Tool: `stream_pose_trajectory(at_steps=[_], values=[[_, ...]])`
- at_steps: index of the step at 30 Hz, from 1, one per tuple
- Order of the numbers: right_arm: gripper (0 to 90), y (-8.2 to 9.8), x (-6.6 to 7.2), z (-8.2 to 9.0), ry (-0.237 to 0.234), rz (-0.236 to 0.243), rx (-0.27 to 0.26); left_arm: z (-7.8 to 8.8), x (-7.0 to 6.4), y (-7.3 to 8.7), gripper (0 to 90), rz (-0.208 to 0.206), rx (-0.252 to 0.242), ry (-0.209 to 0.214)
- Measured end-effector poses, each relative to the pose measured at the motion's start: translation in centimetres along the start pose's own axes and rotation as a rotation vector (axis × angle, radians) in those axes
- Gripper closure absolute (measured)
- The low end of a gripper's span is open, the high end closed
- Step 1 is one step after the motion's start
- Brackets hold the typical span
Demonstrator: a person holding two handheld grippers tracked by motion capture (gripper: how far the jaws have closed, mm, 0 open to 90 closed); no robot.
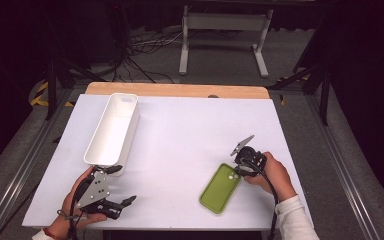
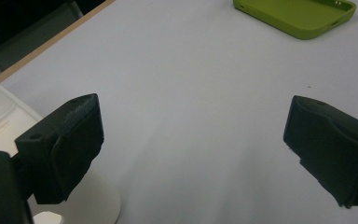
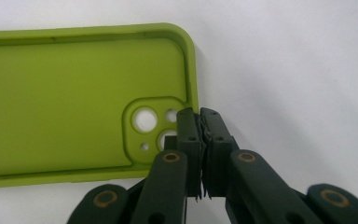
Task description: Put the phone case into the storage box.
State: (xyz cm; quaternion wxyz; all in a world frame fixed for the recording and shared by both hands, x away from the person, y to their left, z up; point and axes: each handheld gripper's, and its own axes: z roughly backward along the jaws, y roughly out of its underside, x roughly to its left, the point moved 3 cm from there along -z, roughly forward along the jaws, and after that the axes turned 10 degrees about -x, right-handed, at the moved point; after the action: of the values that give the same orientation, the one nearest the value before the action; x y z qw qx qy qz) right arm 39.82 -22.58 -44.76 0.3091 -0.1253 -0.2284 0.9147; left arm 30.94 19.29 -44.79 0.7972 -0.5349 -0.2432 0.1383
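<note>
Case (image 1: 220,188) handling comes first: a green phone case, by its look thin, light and rubbery, so it should flex when lifted by one edge and could sag or twist. Its raised rim is the natural place to take hold, and the right gripper (image 3: 200,116) has done that: its jaws are closed on the side wall right beside the camera cutout, one pad inside the rim and one outside. A pinch near a corner, as here, is stiffer than one at mid-length, but the far end will likely droop.

It lies open side up on the white table (image 1: 180,130), at about 5 o'clock from the table's middle, near the front edge. Its long axis runs from roughly 7 o'clock to 1 o'clock in the high view, with the camera end at 1 o'clock, toward the right hand (image 1: 275,175).

At 8 o'clock, the left gripper (image 1: 122,185) sits with jaws spread wide and nothing between them, just in front of the near end of the white bin (image 1: 112,130), well apart from the case.
</note>
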Motion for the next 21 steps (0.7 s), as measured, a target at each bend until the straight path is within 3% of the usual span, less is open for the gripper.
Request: stream_pose_trajectory(at_steps=[2, 5, 12, 17, 21], values=[[88.3, 0.0, 0.2, 0.2, 0.024, 0.019, -0.009, 0.0, 0.0, 0.0, 5.7, 0.0, -0.002, -0.001], [88.5, -0.4, 0.9, 1.2, 0.089, 0.071, -0.065, 0.0, 0.0, 0.0, 5.7, 0.001, -0.001, 0.001], [88.4, -1.3, 2.1, 3.2, 0.217, 0.127, -0.192, -0.1, 0.1, 0.0, 5.7, 0.0, 0.0, -0.005], [88.4, -2.0, 2.7, 3.7, 0.273, 0.17, -0.262, -0.1, 0.1, 0.0, 5.7, -0.001, 0.003, -0.007], [88.4, -2.6, 2.8, 3.8, 0.318, 0.177, -0.316, -0.1, 0.2, -0.1, 5.7, -0.002, 0.002, -0.012]])
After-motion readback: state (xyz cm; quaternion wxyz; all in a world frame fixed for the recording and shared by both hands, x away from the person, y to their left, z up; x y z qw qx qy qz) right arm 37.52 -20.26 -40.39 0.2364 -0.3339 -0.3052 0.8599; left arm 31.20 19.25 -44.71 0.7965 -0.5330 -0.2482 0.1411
